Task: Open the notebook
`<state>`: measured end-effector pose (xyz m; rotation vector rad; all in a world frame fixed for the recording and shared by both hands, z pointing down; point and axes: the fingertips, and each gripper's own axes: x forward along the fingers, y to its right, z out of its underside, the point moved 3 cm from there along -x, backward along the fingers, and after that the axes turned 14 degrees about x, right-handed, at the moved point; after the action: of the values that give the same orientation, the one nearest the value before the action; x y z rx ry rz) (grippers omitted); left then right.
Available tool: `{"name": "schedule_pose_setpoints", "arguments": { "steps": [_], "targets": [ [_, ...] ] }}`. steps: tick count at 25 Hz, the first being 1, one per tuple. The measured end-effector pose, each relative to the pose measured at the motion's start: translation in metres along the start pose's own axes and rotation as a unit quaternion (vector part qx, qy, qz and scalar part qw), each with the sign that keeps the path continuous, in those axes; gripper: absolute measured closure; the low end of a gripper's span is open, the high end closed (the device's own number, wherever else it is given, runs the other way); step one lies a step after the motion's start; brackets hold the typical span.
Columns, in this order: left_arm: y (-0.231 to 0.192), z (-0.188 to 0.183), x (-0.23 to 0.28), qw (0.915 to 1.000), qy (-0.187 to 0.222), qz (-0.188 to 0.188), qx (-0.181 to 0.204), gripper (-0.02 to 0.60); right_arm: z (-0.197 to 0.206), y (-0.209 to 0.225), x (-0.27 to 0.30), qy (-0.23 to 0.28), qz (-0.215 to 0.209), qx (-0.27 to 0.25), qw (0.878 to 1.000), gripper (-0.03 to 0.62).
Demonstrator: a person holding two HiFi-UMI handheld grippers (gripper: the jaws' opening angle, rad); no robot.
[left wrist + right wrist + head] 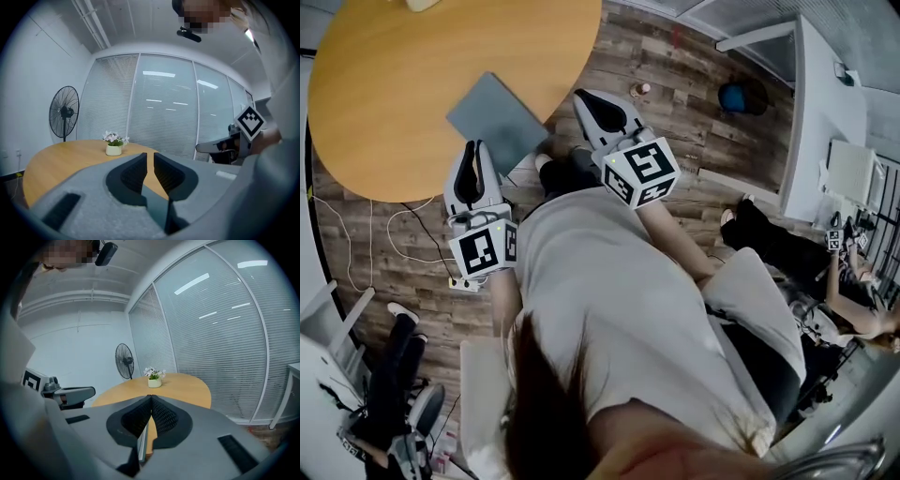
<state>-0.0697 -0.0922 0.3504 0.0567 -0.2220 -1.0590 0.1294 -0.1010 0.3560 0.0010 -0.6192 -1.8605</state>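
Notebook: closed grey rectangular notebook (499, 120), five o'clock on round wooden table (394, 84).
Left gripper (147, 158): jaws narrowly apart, empty.
Right gripper (151, 399): jaws together.

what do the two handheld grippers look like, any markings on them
The left gripper and right gripper both have pale grey moulded shells, tapering toward the tips, with black insides and black ribbed pads. Each carries a white cube printed with black square markers: the left cube and the right cube. The person wears a pale top.
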Motion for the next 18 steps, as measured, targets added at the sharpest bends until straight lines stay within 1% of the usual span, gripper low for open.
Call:
{"name": "schedule_pose_setpoints", "arguments": {
  "steps": [4, 9, 14, 18],
  "targets": [
    [0.007, -0.003, -0.004, 0.9999, -0.008, 0.001, 0.006, 0.523, -0.004, 0.001, -0.008, 0.008, 0.000, 0.005, 1.000, 0.593],
    [0.008, -0.001, -0.001, 0.9998, -0.016, 0.000, 0.012, 0.523, -0.006, 0.007, -0.001, 0.009, 0.000, 0.009, 1.000, 0.592],
    [0.018, 0.002, 0.010, 0.9995, -0.030, -0.003, 0.003, 0.523, -0.008, 0.023, 0.006, 0.011, -0.004, 0.004, 1.000, 0.592],
    [0.025, 0.010, 0.017, 0.9990, -0.042, -0.005, -0.009, 0.523, -0.003, 0.029, 0.016, 0.005, -0.018, 0.009, 1.000, 0.592]
  ]
}}
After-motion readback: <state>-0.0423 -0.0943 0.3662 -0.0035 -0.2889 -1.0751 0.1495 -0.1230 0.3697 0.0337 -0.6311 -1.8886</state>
